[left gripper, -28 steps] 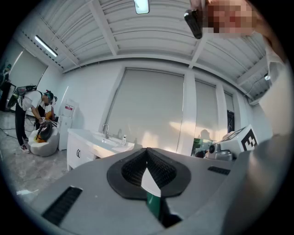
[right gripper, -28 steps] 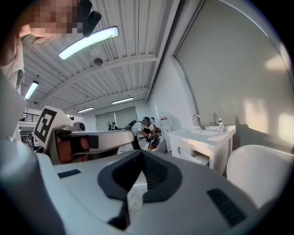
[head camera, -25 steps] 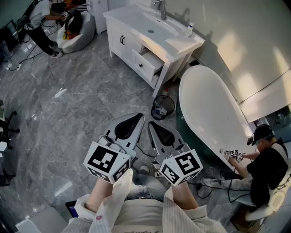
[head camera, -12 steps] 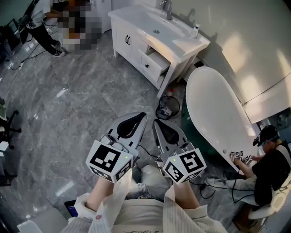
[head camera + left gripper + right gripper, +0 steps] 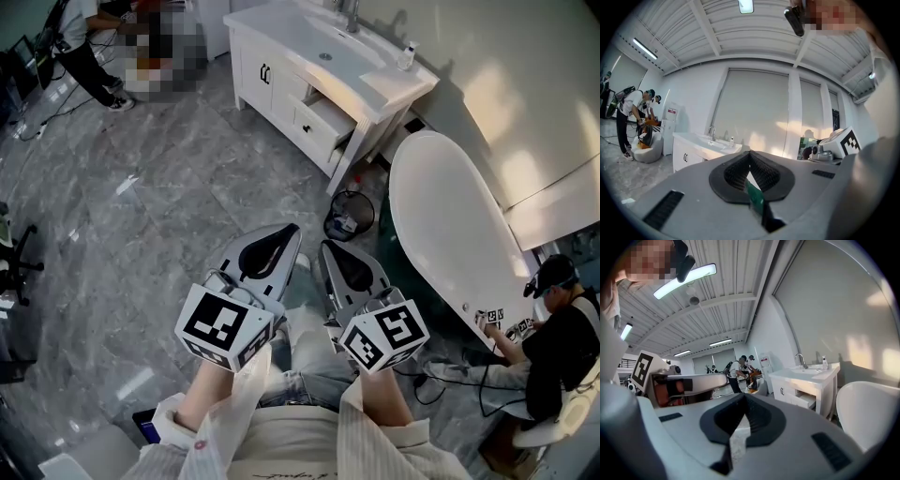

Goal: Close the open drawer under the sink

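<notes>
Nearest the camera, the left tool [image 5: 289, 232] and the right tool [image 5: 327, 248] are held side by side above the holder's knees. Each is a smooth grey plastic shell with a black-and-white marker cube at its back. In each gripper view the ribbed black rubber pads are seen to meet at their tips, leaving only a teardrop gap behind them. Both tools are therefore closed, and nothing is gripped in either.

Below them a floor [image 5: 141, 216] of large, glossy, grey-veined stone tiles is spread out. A round black mesh bin [image 5: 347, 217] stands on it, just beside the foot of a long oval bathtub [image 5: 450, 234] of smooth white enamel. A seated person [image 5: 553, 347] in dark clothes is at the tub's far side.

Farther off, against the wall, stands a white painted cabinet [image 5: 258, 75] with panelled doors and dark handles. It is topped by a glossy white tabletop [image 5: 375, 82] with a sunken basin, on which a small bottle [image 5: 406, 56] is placed. The drawer [image 5: 323, 127], a shallow white box with a small dark knob, is pulled out from the cabinet's right-hand part under the tabletop.

The task is judged not to have been begun. The drawer is open and both tools are well apart from it. The whole approach and the push on the drawer front are left to be done.
</notes>
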